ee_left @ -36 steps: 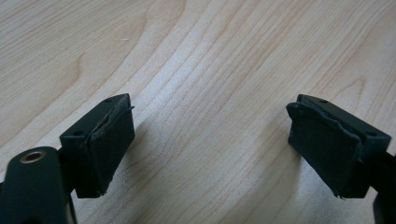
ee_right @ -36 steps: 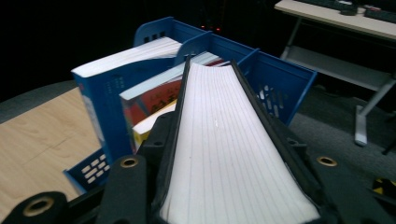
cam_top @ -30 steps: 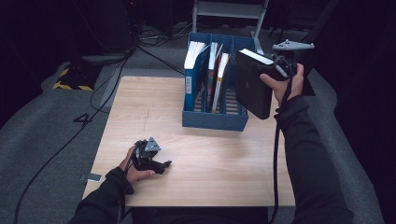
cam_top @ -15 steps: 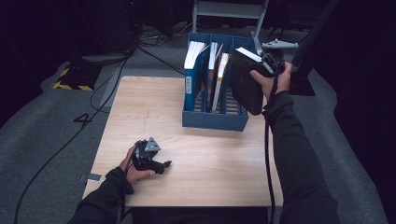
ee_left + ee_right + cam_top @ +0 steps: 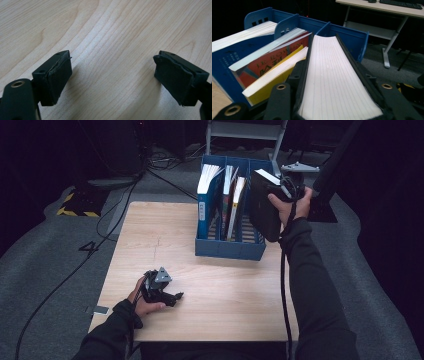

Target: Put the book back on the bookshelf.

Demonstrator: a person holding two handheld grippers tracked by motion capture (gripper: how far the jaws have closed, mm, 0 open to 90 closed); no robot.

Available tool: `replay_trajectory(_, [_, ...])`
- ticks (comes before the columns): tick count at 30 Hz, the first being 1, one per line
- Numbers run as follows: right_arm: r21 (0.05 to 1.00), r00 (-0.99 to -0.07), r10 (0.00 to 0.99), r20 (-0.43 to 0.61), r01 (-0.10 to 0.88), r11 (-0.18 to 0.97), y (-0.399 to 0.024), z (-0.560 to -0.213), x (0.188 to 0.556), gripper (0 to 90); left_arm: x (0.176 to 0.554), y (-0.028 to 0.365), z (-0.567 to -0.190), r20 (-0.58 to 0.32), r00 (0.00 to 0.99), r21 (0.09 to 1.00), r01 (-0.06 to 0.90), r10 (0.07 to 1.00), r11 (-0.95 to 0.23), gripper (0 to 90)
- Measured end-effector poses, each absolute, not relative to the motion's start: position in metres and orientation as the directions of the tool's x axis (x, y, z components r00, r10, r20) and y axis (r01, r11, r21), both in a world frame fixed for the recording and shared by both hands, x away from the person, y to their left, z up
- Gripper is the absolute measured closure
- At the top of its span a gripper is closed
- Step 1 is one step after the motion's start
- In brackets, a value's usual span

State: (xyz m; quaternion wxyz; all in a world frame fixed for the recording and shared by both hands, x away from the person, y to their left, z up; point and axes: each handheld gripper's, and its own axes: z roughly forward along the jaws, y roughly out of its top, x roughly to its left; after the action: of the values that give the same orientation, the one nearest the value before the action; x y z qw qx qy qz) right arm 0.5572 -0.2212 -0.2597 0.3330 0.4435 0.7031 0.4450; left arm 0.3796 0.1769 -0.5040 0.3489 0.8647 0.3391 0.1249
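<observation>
My right gripper is shut on a thick black-covered book, held upright at the right end of the blue file rack. In the right gripper view the book's white page edge runs between the two jaws of the right gripper, toward the rack's right compartment. A blue book, a red book and a yellow book stand in the other compartments. My left gripper rests on the wooden table near its front left corner. Nothing lies between the open jaws of the left gripper.
The rack stands at the table's far edge, right of centre. A white desk frame and cables lie beyond on the grey floor. A yellow-and-black striped block sits at the far left.
My right hand has carried the black book a little to the left and down, closer to the rack's right end. The left hand has stayed where it was.
</observation>
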Motion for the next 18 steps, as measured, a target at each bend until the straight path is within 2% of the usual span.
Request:
replay_trajectory(10, [0.921,-0.361,0.93,-0.071,0.334,0.2,-0.214,-0.264,0.568,53.1,0.38,0.176,-0.504,-0.018,0.74,0.687,0.498,0.673,-0.529,14.5])
replay_trajectory(18, [0.927,-0.298,0.954,-0.038,0.346,0.145,-0.206,-0.275,0.59,53.1,0.38,0.177,-0.504,-0.019,0.742,0.687,0.496,0.67,-0.531,14.5])
